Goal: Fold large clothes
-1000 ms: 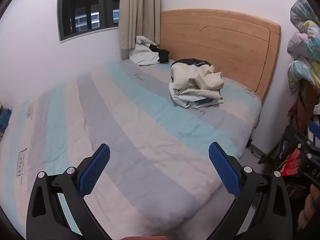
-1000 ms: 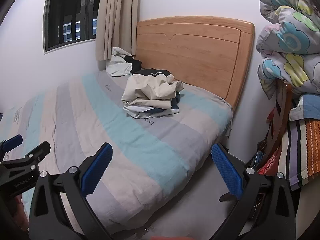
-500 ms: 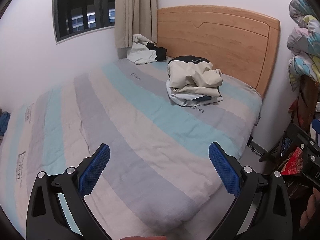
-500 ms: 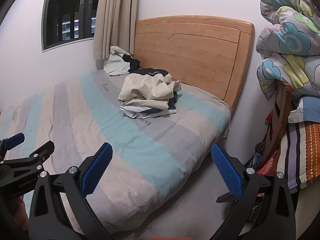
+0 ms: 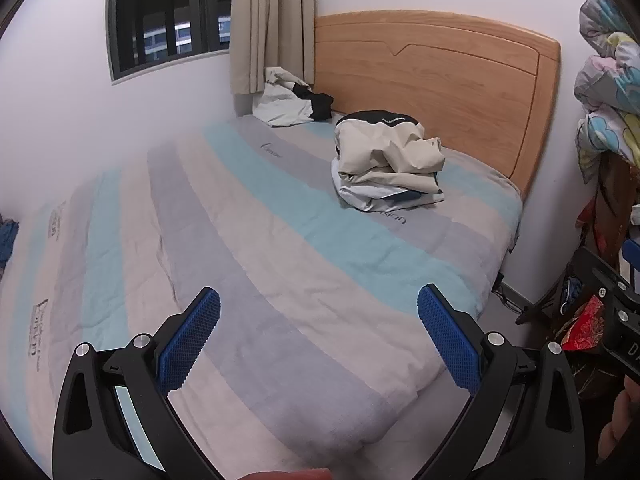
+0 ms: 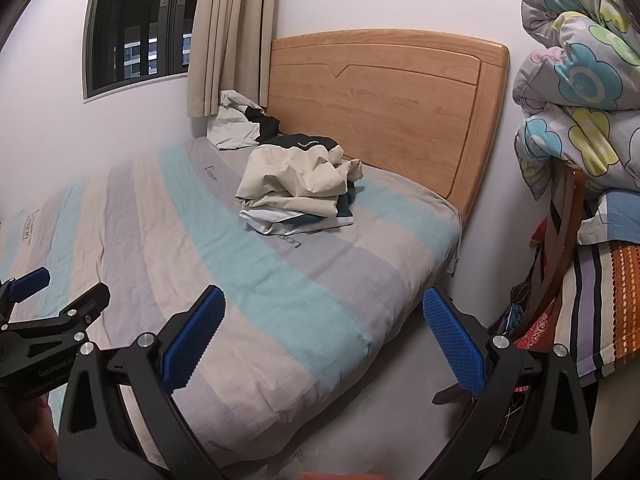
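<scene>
Since the earlier frames both views have drawn nearer to the bed (image 5: 248, 264), and the folded jacket pile (image 5: 386, 166) sits larger in each. The left gripper (image 5: 318, 338) is spread wide and empty over the striped cover. The right gripper (image 6: 324, 342) is likewise spread and empty, near the bed's edge. The pile lies near the headboard (image 6: 384, 108); a second crumpled garment (image 6: 240, 124) rests in the corner below the curtain (image 6: 228, 36).

Soft, even indoor light, dark window (image 5: 168, 16), sharp focus, strong fisheye bending and black vignette corners.
</scene>
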A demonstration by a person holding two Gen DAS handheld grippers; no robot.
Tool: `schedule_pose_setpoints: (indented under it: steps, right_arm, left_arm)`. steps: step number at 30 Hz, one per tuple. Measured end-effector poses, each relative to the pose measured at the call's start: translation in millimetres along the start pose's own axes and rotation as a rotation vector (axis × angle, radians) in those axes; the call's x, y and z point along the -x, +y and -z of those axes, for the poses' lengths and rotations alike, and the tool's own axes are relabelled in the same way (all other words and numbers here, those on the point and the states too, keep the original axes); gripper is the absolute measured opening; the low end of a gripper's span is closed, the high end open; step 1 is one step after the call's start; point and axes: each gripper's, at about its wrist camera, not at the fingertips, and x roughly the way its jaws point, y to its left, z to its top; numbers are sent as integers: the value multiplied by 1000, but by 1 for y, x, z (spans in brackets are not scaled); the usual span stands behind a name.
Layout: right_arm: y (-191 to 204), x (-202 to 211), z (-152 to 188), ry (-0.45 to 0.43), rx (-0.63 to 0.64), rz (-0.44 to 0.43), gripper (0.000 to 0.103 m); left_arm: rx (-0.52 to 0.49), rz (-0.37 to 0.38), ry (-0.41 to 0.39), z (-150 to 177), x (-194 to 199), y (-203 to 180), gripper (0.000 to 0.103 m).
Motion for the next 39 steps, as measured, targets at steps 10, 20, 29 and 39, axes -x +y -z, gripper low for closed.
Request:
schedule_pose_setpoints:
  steps: [10, 20, 29, 39]
  right_arm:
    - [-1, 0, -1, -1, -3, -4, 95]
    - [-6, -6, -5, 11, -8, -27, 95]
    - [-10, -6, -7, 9, -8, -20, 95]
    - [-15, -7, -14, -5, -9, -19, 95]
  left_arm:
    - [15, 20, -11, -2, 4, 1, 97]
    - [18, 39, -16, -4, 0, -2, 97]
    - [7, 42, -30, -8, 2, -12, 97]
    - [-3, 36, -43, -18, 5, -19, 97]
